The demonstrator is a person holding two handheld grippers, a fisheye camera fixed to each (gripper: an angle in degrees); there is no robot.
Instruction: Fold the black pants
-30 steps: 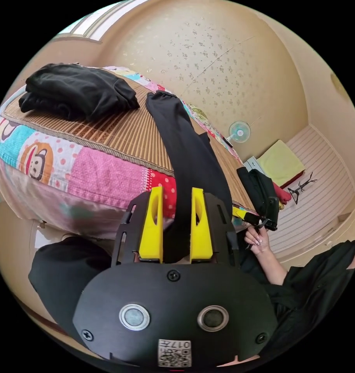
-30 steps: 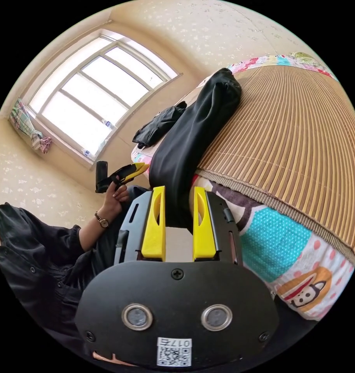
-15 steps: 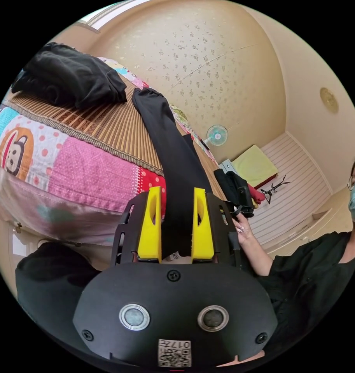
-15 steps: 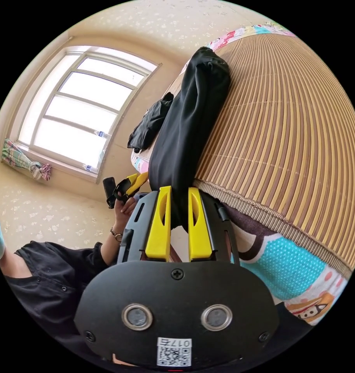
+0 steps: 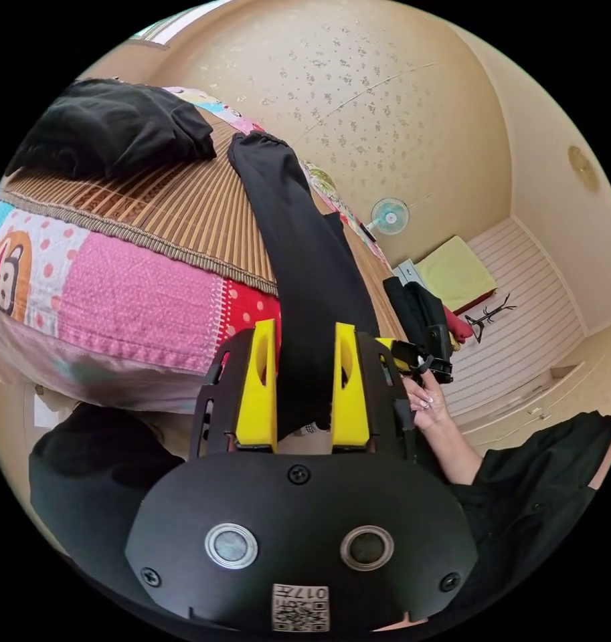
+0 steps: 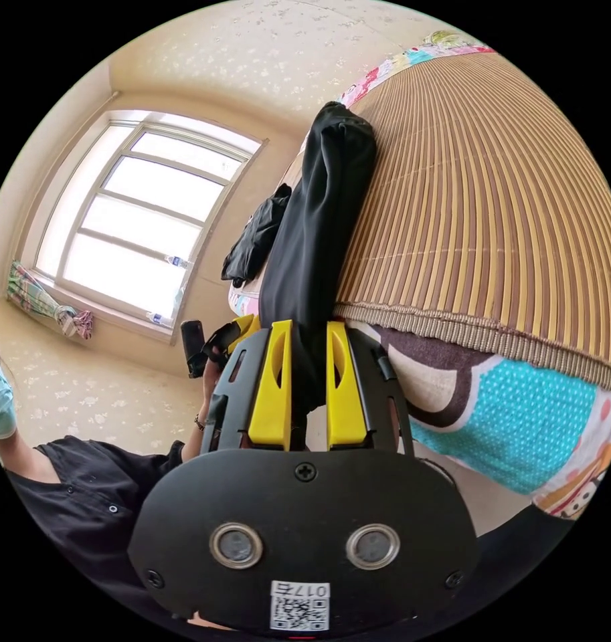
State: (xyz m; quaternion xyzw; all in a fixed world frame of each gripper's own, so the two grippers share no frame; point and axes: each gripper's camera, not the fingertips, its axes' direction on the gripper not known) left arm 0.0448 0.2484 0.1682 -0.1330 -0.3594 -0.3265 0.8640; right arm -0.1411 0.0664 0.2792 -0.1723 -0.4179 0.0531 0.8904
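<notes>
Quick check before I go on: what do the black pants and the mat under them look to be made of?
The black pants look like a thin, smooth woven or knit cloth with a matte finish: they hang limp over the bed edge with soft creases and a gathered cuff. The mat looks like bamboo or reed: narrow, stiff, tan slats with a slight sheen and a woven border.

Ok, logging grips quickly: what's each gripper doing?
Left gripper: jaws apart, pants between them; grip cannot be told.
Right gripper: closed on the pants.
</notes>
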